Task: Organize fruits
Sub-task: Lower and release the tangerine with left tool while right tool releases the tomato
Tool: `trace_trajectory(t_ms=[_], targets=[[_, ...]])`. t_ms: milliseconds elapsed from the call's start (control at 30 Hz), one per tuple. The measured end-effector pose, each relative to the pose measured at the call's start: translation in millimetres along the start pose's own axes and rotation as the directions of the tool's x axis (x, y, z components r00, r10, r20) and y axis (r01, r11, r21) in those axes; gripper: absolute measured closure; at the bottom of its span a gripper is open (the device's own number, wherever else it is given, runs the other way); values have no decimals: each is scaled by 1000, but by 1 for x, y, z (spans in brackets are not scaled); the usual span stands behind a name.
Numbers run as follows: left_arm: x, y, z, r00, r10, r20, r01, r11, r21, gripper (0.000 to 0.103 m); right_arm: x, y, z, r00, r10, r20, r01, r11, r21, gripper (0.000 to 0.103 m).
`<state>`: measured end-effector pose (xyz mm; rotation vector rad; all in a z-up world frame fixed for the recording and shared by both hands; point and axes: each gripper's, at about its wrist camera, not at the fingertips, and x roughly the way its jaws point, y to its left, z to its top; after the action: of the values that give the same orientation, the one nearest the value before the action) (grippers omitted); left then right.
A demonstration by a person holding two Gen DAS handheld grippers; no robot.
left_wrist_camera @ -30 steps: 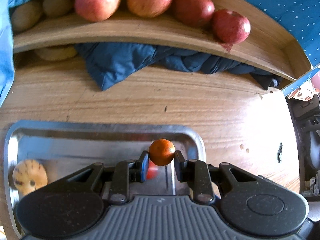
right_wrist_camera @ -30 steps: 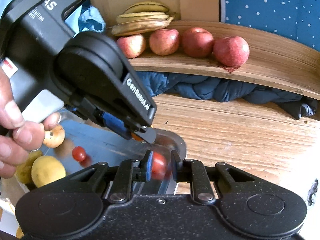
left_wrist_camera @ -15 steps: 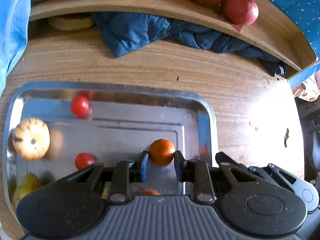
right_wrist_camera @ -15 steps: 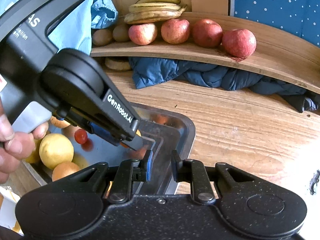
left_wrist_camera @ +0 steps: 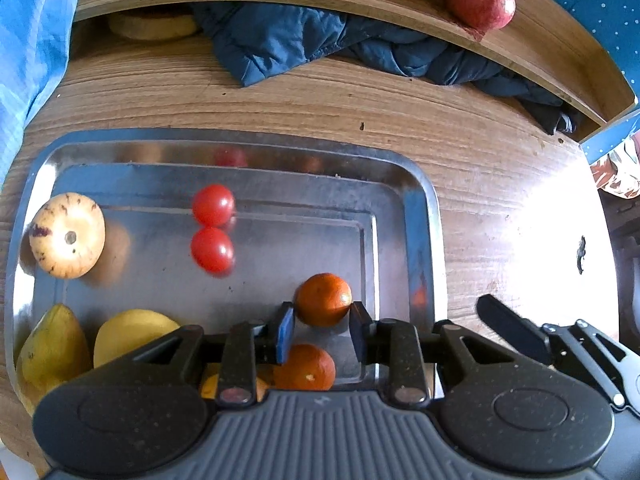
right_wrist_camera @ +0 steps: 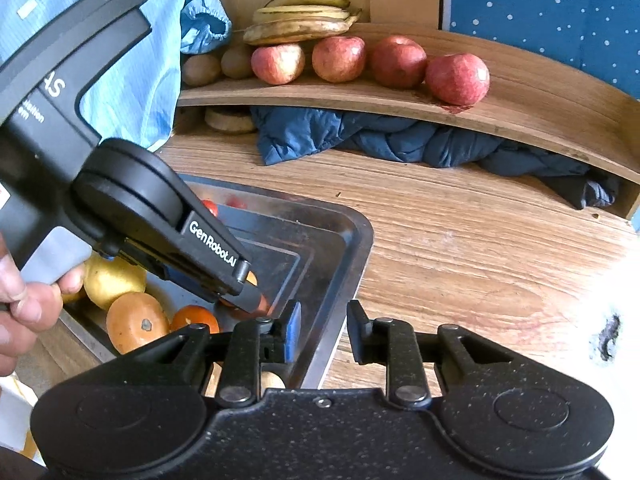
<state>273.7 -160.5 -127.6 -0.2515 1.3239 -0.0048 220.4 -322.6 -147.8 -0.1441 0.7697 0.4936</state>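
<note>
A steel tray [left_wrist_camera: 434,216] holds two cherry tomatoes [left_wrist_camera: 213,205] side by side, a pale speckled fruit [left_wrist_camera: 67,235], yellow fruits [left_wrist_camera: 132,332] and a mandarin [left_wrist_camera: 306,366]. My left gripper [left_wrist_camera: 323,328] points down into the tray's right end. Another mandarin [left_wrist_camera: 323,299] sits between its fingertips, low over the tray floor, and the jaws are starting to open around it. In the right wrist view the left gripper [right_wrist_camera: 250,298] reaches into the tray [right_wrist_camera: 356,248]. My right gripper [right_wrist_camera: 322,332] hangs over the tray's near corner, its jaws opening with nothing between them.
A curved wooden shelf [right_wrist_camera: 540,120] at the back carries red apples [right_wrist_camera: 457,78], bananas [right_wrist_camera: 300,20] and kiwis [right_wrist_camera: 200,68]. A dark blue cloth [right_wrist_camera: 360,136] lies bunched under it. A hand [right_wrist_camera: 20,304] holds the left gripper. Bare wooden tabletop [right_wrist_camera: 460,248] lies right of the tray.
The cherry tomato held in my right gripper a second ago has left its jaws. Both grippers drew back, bringing more of the tray into view. The left one kept the mandarin.
</note>
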Motion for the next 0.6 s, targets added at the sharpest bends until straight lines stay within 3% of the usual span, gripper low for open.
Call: trace_trajectory(t_ms=[267,600], targets=[[-11,-2,-14,1000,15,24,-15,1000,-2,50,-15,-2,-7,999,-35,18,34,999,2,60],[-45,3,-30,993,44,110,-43,999,-16,17,-42,1,-10,996,-42,77,41,999,18,27]])
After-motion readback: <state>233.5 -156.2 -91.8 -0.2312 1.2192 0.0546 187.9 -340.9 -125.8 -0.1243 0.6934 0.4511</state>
